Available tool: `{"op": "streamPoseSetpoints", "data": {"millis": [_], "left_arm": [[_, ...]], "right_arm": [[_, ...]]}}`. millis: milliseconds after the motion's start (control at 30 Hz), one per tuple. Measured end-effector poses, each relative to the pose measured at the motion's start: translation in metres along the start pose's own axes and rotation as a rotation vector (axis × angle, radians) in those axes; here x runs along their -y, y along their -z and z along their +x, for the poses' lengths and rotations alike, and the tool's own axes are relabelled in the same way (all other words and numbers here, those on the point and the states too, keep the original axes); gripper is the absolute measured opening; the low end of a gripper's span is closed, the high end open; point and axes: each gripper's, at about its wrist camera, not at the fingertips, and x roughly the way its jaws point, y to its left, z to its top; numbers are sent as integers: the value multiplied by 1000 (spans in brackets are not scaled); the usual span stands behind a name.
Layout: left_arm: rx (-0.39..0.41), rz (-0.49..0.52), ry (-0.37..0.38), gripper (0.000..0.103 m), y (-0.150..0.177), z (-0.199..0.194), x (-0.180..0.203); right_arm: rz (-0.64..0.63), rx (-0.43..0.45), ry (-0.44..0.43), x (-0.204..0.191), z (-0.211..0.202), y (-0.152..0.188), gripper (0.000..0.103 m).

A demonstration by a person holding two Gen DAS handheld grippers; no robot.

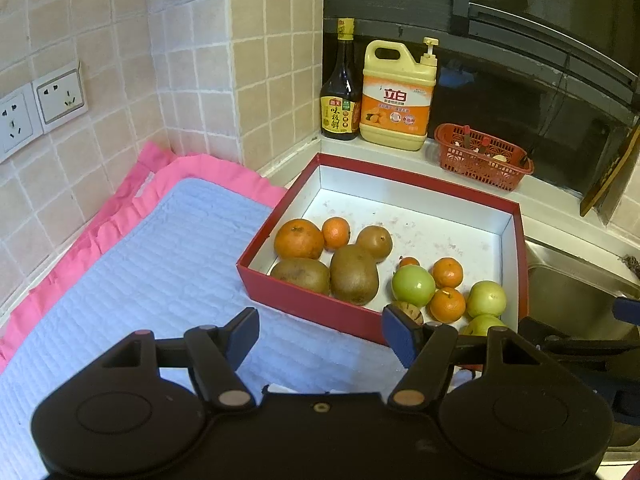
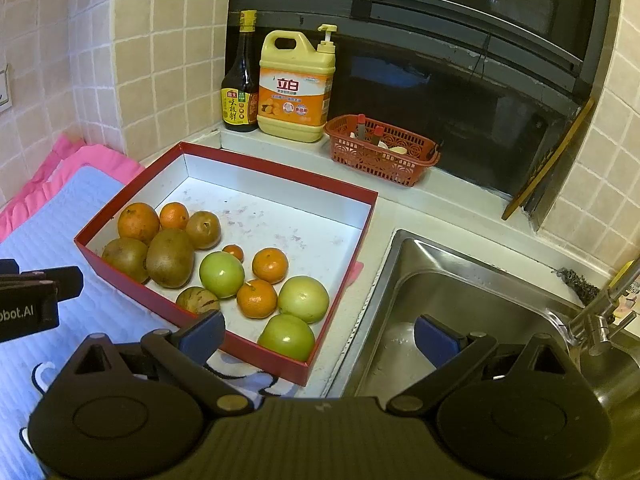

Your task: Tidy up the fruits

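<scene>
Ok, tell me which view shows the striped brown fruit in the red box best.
The right wrist view: the striped brown fruit lies mostly clear, by the red box near wall. In the left wrist view, a blue fingertip hides most of it.

Both the left gripper point(image 1: 320, 332) and the right gripper point(image 2: 320, 336) are matte black, with round-lobed bodies, brass-coloured pivot pins at the linkage arms, and blue pads point(image 1: 246, 330) inside the fingertips.

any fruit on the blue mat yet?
No, in the right wrist view every fruit, such as the green apples, sits inside the red box, and the visible blue mat has none on it.
</scene>
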Motion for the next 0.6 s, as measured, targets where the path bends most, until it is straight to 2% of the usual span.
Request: {"op": "streamPoseSetpoints", "data": {"millis": [267,400,533,600], "left_arm": [[26,-6,-8,81,-1,-6,-4],[27,-35,20,81,-1,-8,-8],[49,-2,-8,81,0,-9,-4],[58,-10,1,82,0,-10,-6]], "right_arm": [[7,23,12,-2,-5,-2,102],[-5,28,18,-4,-7,-4,102],[-6,25,18,-6,-8,-3,102],[-9,25,18,-8,-8,-3,102]]}}
